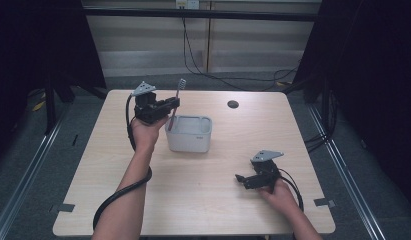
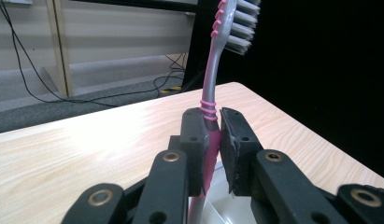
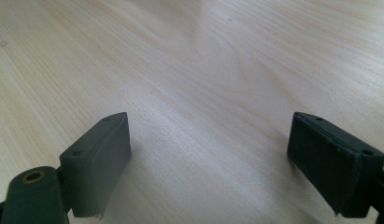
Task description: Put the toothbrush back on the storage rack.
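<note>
A pink and grey toothbrush (image 1: pixel 176 102) stands nearly upright, bristles at the top, with my left gripper (image 1: pixel 173 105) shut on its handle. In the left gripper view the toothbrush (image 2: pixel 212 84) rises between the two black pads, and its lower end dips toward the white holder (image 2: pixel 217 205) just below. That white rounded holder (image 1: pixel 189 134) sits on the table right of my left hand. Near the table's front right, my right gripper (image 1: pixel 241 179) rests low over the wood. Its jaws stand wide apart in the right gripper view (image 3: pixel 208 163) with bare table between them.
A round black grommet (image 1: pixel 233 104) is set in the light wooden table (image 1: pixel 203 200) behind the holder. Cables trail over the floor beyond the far edge. Dark curtains hang at both sides, and metal rails run along the floor beside the table.
</note>
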Tool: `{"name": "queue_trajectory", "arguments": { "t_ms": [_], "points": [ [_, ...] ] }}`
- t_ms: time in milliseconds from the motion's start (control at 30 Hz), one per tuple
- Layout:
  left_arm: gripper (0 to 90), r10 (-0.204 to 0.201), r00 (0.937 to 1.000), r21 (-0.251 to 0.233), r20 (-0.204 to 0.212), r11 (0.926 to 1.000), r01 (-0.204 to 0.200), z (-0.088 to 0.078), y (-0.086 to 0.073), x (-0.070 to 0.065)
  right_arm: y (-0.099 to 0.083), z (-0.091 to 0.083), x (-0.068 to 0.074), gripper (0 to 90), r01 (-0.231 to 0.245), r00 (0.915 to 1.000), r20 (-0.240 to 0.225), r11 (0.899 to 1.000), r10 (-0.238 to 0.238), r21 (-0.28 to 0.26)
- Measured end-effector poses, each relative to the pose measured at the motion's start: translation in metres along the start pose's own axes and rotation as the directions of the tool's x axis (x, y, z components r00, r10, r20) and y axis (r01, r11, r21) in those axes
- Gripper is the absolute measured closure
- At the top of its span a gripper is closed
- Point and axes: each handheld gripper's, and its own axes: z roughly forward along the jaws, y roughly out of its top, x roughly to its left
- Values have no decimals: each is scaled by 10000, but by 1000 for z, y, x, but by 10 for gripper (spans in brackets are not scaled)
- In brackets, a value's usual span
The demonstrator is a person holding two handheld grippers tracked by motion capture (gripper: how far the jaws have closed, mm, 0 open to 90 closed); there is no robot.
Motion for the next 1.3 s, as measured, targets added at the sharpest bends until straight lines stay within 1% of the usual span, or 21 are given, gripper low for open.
{"name": "queue_trajectory", "arguments": {
  "t_ms": [100, 167, 300, 467, 533, 733, 767, 833, 1167, 1300],
  "points": [
    [800, -77, 10000, -12, -37, 10000, 77, 0, -2, 0, 0, 0, 0, 129, -4, 10000, -1, 10000, 4, 0],
    [799, -39, 9999, -41, -97, 10000, 39, 0, -4, 0, 0, 0, 0, 129, -3, 10000, -1, 10000, 3, 1],
    [799, -126, 9998, -35, -124, 9999, 126, 1, -6, 0, 0, 0, 0, 129, -2, 10000, -3, 10000, 2, 1],
    [798, -126, 9998, -28, -181, 9999, 126, 1, -8, -1, 0, 0, 0, 129, -5, 10000, 1, 10000, 5, 0],
    [798, -50, 9998, 15, -195, 10000, 50, 0, -9, 0, 0, 0, 0, 129, -3, 10000, 0, 10000, 3, 1],
    [798, -158, 9996, 41, -221, 9999, 159, -2, -13, 1, 0, 0, 0, 130, -3, 10000, 0, 10000, 3, 1],
    [797, -156, 9995, 55, -290, 9999, 158, -2, -13, 1, 0, 0, 0, 129, -4, 10000, 0, 10000, 4, 1],
    [797, -151, 9996, 63, -255, 9999, 153, -3, -14, 1, 0, 0, 0, 129, -6, 10000, -9, 10000, 6, 3],
    [796, -264, 9989, 73, -388, 9996, 267, -6, -19, 4, 0, 0, 0, 129, 13, 10000, -8, 10000, -13, -5],
    [796, -251, 9987, 65, -448, 9997, 254, -7, -21, 4, 0, 0, 0, 129, 14, 10000, -7, 10000, -14, -5]
  ]
}}
